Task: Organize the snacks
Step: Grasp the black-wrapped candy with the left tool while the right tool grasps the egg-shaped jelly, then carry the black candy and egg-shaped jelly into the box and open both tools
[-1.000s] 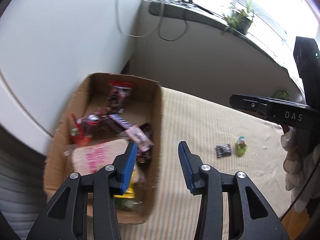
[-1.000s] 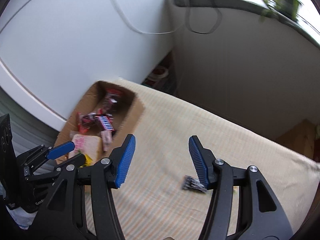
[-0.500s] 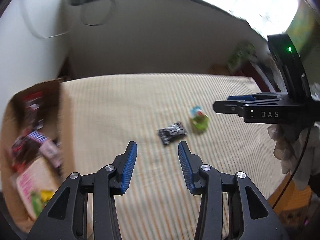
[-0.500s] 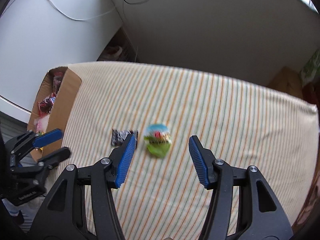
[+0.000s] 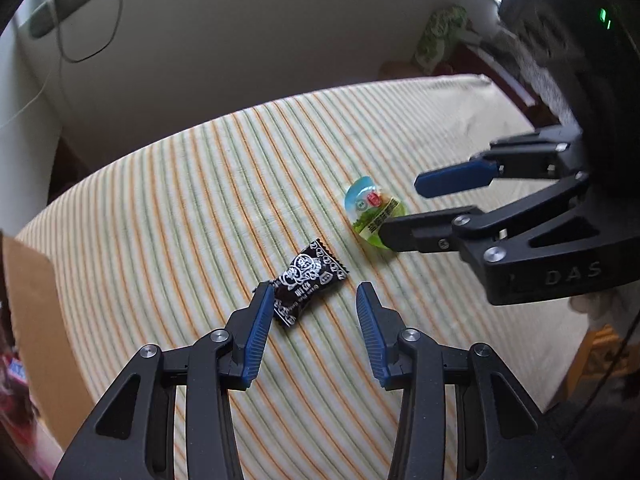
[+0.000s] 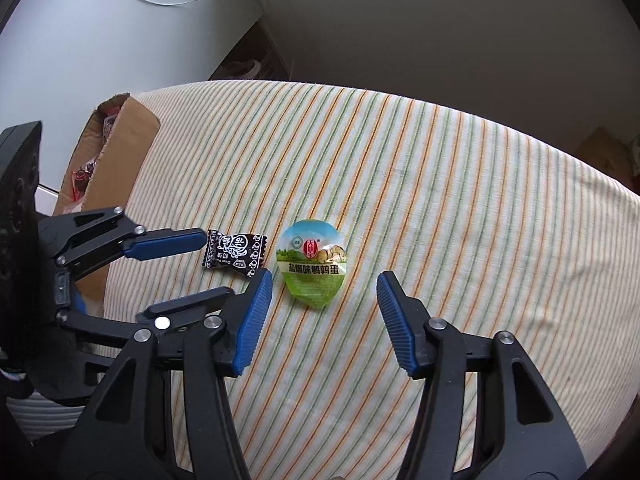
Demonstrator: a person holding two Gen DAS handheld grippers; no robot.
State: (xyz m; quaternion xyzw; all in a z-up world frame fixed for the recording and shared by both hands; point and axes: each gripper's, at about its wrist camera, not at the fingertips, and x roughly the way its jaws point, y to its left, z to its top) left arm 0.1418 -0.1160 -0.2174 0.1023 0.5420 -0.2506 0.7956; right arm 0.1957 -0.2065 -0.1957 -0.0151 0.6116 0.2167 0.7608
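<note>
Starting at the far left, the cardboard box (image 6: 120, 148) sits at the edge of the striped cloth (image 6: 440, 184), already holding wrapped snacks. Moving in, the left hand-held gripper (image 5: 316, 304) hangs spread wide and empty over the black candy wrapper (image 5: 308, 280). That wrapper lies flat just ahead of the tips and nudged toward the left finger, its long axis running diagonally, near-left to far-right, so a slight twist looks needed to close across its short side. White print on it shows a cartoon figure and small characters I can't make out.

Next along, just beside it but not touching, is the green sealed cup snack (image 6: 314, 264), pointed end toward the camera. Its lid reads 盐焗味鹌鹑蛋, with a red round logo above. The right hand-held gripper (image 6: 324, 292) is released too, nothing held, fingers bracketing the cup from the near side, clearly the nearer tool for it. Each piece seems to have its own taker.
</note>
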